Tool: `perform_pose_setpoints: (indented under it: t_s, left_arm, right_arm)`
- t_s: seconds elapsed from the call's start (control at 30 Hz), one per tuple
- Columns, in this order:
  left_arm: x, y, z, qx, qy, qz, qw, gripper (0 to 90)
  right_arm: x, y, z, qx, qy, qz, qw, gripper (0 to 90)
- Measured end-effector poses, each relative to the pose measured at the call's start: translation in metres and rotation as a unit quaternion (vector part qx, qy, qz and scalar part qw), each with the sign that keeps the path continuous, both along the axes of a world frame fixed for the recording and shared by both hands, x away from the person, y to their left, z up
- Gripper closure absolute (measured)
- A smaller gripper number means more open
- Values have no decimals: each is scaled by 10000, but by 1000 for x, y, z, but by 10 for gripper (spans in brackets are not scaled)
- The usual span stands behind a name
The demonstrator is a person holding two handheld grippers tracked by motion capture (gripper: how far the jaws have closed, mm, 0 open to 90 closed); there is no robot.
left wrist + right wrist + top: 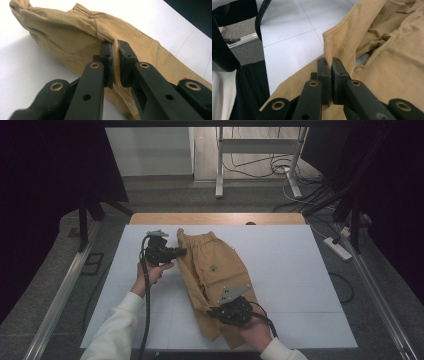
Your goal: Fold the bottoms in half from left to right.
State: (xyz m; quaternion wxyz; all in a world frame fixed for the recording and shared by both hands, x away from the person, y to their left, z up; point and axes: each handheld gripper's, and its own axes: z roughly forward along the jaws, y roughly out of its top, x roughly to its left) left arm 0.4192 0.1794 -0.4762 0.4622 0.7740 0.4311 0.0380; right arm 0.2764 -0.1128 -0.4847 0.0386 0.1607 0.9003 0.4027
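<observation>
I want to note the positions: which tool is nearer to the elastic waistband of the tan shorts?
Left. The left tool pinches the tan shorts close beside the waistband; the right tool grips the leg end, far from it.

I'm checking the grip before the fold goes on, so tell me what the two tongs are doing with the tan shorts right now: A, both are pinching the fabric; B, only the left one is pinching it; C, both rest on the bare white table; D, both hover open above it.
A: the left tongs and the right tongs each have a fold of the tan shorts clamped between nearly closed jaws.
</observation>
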Motion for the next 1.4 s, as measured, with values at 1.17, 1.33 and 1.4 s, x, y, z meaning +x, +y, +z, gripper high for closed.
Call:
perform_pose_setpoints:
  t_s: [1.17,1.33,1.4]
  left_arm:
    - [1,-22,7,-11,-139,-205,9997,811]
    - [1,-25,8,-30,-158,-222,9996,810]
    - [1,-27,9,-31,-170,-226,9996,810]
  right_arm:
    - [-3,-31,6,58,-41,-317,9995,864]
    - [-4,-34,7,59,-35,-339,9994,864]
    - [-5,-35,8,88,-48,-332,9994,864]
